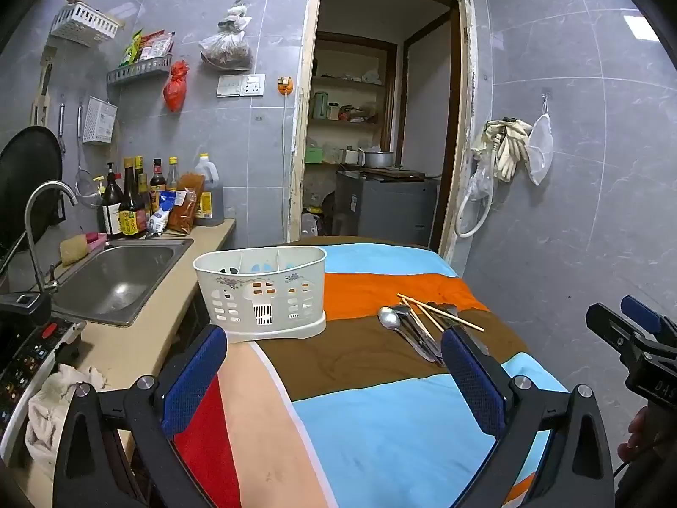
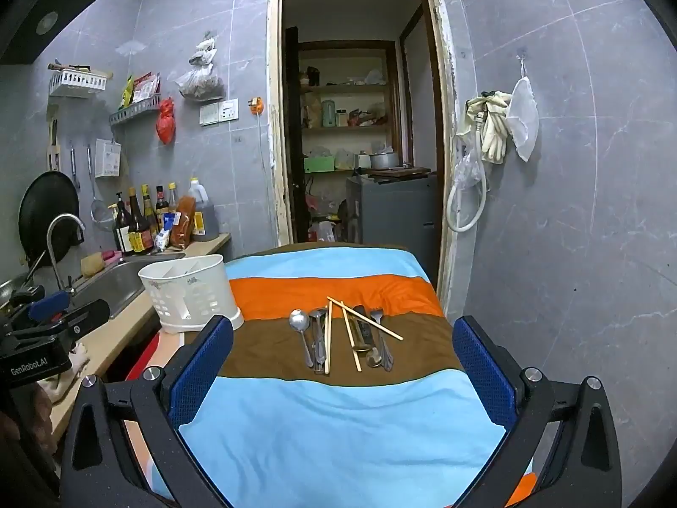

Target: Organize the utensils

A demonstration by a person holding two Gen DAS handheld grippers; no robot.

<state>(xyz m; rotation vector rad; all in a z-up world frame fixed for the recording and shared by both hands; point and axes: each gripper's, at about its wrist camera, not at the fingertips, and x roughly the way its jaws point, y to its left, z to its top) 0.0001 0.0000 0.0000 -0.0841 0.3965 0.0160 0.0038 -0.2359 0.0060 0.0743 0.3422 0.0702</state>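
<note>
A white plastic utensil caddy (image 1: pixel 262 292) with divided compartments stands at the table's left edge; it also shows in the right wrist view (image 2: pixel 190 294). A pile of utensils lies on the brown stripe of the cloth: a steel spoon (image 2: pixel 301 330), other steel cutlery (image 2: pixel 376 343) and wooden chopsticks (image 2: pixel 351 330). The pile shows in the left wrist view too (image 1: pixel 416 326). My left gripper (image 1: pixel 334 372) is open and empty, above the cloth in front of the caddy. My right gripper (image 2: pixel 342 368) is open and empty, just short of the pile.
The table carries a striped blue, orange and brown cloth (image 2: pixel 338 423). A steel sink (image 1: pixel 118 275) with a tap and sauce bottles (image 1: pixel 135 203) is on the counter at left. An open doorway (image 2: pixel 359 127) is behind the table. Gloves and a hose hang on the right wall (image 2: pixel 491 135).
</note>
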